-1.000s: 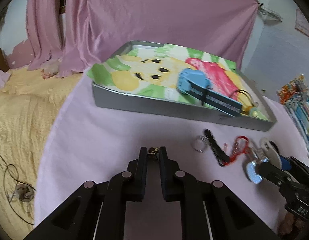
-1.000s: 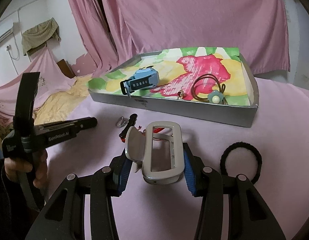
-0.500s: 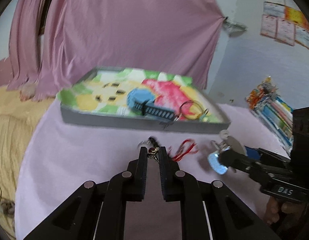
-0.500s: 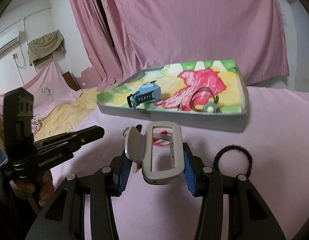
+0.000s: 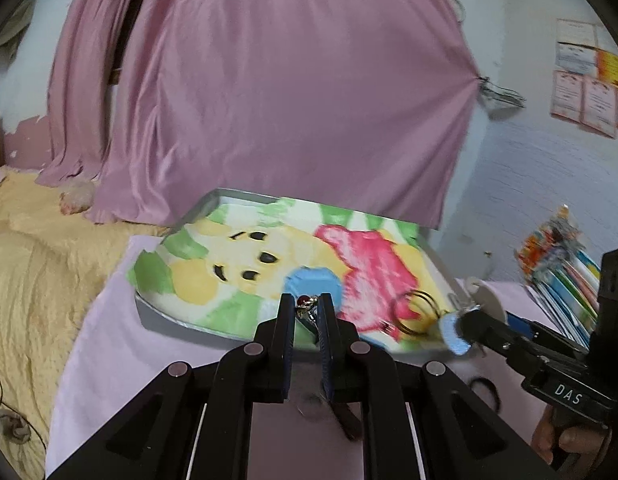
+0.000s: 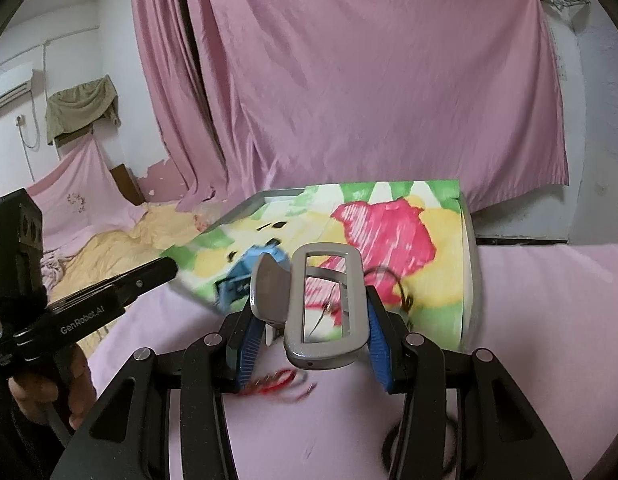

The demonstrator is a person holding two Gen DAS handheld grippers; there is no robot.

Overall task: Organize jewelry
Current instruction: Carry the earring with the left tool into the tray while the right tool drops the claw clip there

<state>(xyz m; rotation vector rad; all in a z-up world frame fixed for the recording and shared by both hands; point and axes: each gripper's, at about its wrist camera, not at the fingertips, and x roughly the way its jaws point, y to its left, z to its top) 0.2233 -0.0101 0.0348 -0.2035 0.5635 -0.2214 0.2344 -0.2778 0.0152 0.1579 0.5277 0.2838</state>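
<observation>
red-stoned trinket (image 5: 305,307), perhaps an earring, pinched between left tool (image 5: 307,309) tips, over tray (image 5: 181,322)

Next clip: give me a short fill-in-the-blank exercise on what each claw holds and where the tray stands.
1. The left claw is shut on a small trinket with a ____ bead.
2. The right claw grips a grey rectangular plastic ____.
3. The grey tray with the cartoon-print liner stands on a ____ cloth.
4. A light ____ digital watch lies in the tray.

Missing words: red; frame; pink; blue
</observation>
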